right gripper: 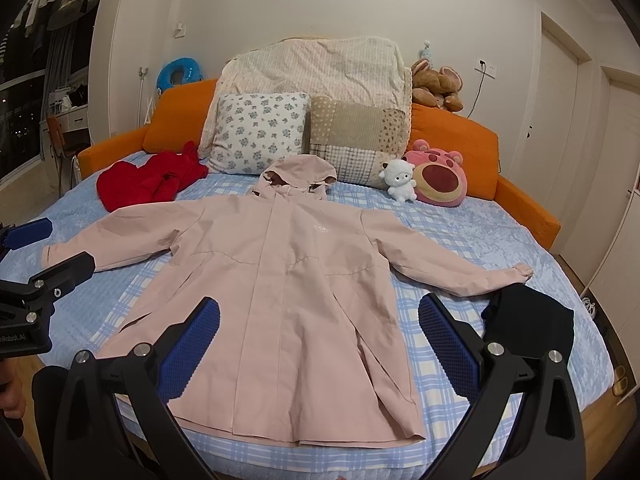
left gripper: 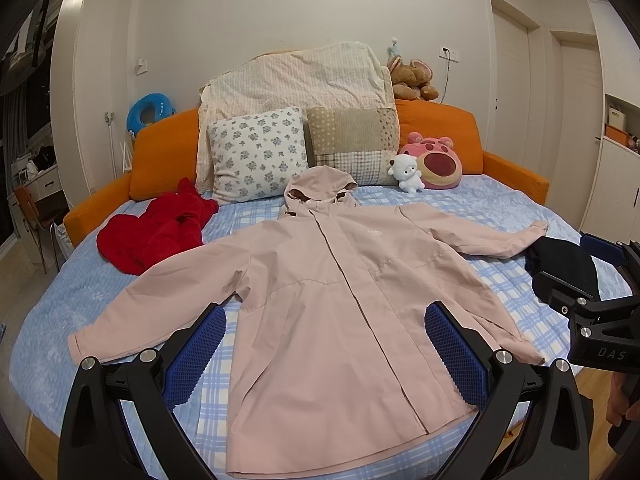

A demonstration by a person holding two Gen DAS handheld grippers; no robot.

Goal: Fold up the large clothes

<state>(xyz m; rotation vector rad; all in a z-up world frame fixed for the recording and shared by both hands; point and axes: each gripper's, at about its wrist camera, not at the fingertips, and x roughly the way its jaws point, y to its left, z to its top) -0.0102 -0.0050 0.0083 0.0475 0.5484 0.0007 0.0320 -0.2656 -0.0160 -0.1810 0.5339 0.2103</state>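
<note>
1. Pink jacket (left gripper: pixel 332 308) lies face up and spread flat on the blue checked bedspread (left gripper: pixel 500 288), hood toward the pillows (right gripper: pixel 260 132), both sleeves stretched outward; that layout looks meant to leave sleeves and hem free for folding.
2. Red garment (left gripper: pixel 156 236) and black garment (right gripper: pixel 528 328) sit off to either side, clear of the jacket body; the black one lies just beside a cuff.
3. Left gripper (left gripper: pixel 326 356) hovers above the hem, jaws spread wide, holding nothing.
4. Right gripper (right gripper: pixel 316 344) hangs alongside at similar height, jaws likewise apart and empty, pointing toward the headboard.
</note>
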